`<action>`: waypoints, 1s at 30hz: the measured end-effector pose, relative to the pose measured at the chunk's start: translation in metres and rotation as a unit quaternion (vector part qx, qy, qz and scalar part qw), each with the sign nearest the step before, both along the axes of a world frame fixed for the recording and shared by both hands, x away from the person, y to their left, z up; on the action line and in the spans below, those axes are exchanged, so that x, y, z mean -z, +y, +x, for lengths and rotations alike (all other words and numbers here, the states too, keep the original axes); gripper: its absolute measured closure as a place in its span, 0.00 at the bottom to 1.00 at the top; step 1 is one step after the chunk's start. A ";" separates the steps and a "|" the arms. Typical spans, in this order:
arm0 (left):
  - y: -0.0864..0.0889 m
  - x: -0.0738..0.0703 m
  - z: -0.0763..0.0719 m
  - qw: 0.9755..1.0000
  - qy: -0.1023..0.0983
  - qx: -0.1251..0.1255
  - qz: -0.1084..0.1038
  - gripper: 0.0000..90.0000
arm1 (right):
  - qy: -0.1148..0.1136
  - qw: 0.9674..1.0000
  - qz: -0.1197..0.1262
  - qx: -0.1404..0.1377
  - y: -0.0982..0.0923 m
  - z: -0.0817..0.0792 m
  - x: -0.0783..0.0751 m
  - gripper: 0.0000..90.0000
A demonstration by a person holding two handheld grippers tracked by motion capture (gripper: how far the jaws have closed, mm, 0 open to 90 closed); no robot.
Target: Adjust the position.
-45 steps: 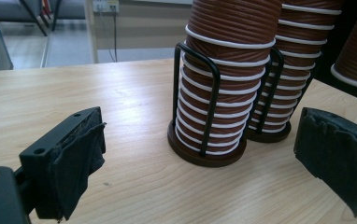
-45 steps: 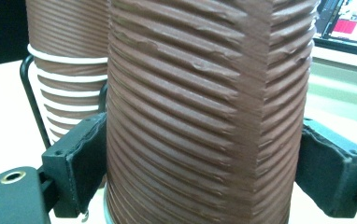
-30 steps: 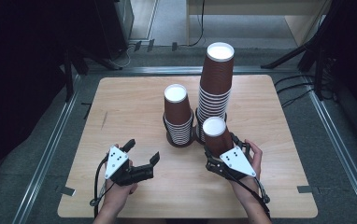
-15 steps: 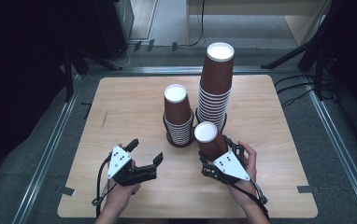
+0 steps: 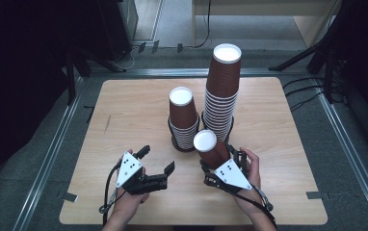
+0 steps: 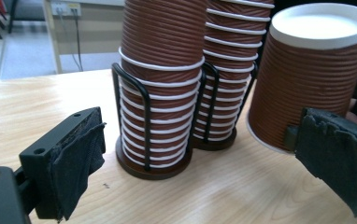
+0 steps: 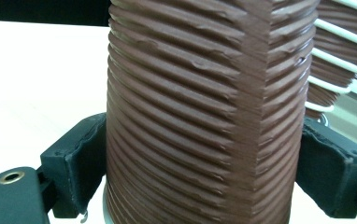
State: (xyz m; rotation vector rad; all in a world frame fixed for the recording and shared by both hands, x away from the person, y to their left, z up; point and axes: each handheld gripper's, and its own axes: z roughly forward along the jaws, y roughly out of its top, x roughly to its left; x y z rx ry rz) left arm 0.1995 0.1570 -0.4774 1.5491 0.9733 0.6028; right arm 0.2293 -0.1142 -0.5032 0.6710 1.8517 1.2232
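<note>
The right hand-held gripper [image 5: 219,162] holds a brown ribbed paper cup [image 5: 210,148] turned upside down, its white bottom facing up. In the right gripper view the two black jaws press on opposite sides of the cup [image 7: 204,116], one at either flank, and the cup's corrugated wall rises straight ahead of the camera between them. From the high view the cup leans a little, its top tipped away from the hand toward the two stacks just beyond it; whether its rim rests on the surface [image 5: 278,144] cannot be told.

Just ahead of this hand-held gripper stand two stacks of the same upside-down cups, each in a black wire holder on a round base. The taller stack [image 5: 222,91] is directly ahead of it; the shorter stack [image 5: 183,118] stands ahead and toward the other hand, the two holders side by side and nearly touching.

The left hand-held gripper [image 5: 157,160] hovers low over the surface with its jaws spread wide and nothing between them. In the left gripper view its padded jaws frame the shorter stack [image 6: 160,93] straight ahead, the taller stack [image 6: 232,70] behind it, and the held cup [image 6: 307,74] off beside the far jaw.
</note>
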 end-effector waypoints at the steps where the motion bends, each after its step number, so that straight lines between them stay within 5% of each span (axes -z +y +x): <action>1: -0.001 0.000 -0.001 1.000 -0.001 0.001 0.000 0.03 | -0.001 1.000 -0.003 -0.001 0.001 0.000 0.000 0.13; 18: -0.014 -0.001 -0.005 0.999 0.002 0.041 -0.012 0.03 | -0.006 0.998 -0.038 -0.045 0.017 -0.006 0.009 0.13; 30: -0.016 -0.002 -0.005 0.996 0.026 0.075 -0.027 0.03 | -0.024 0.995 -0.061 -0.077 0.025 -0.013 0.013 0.13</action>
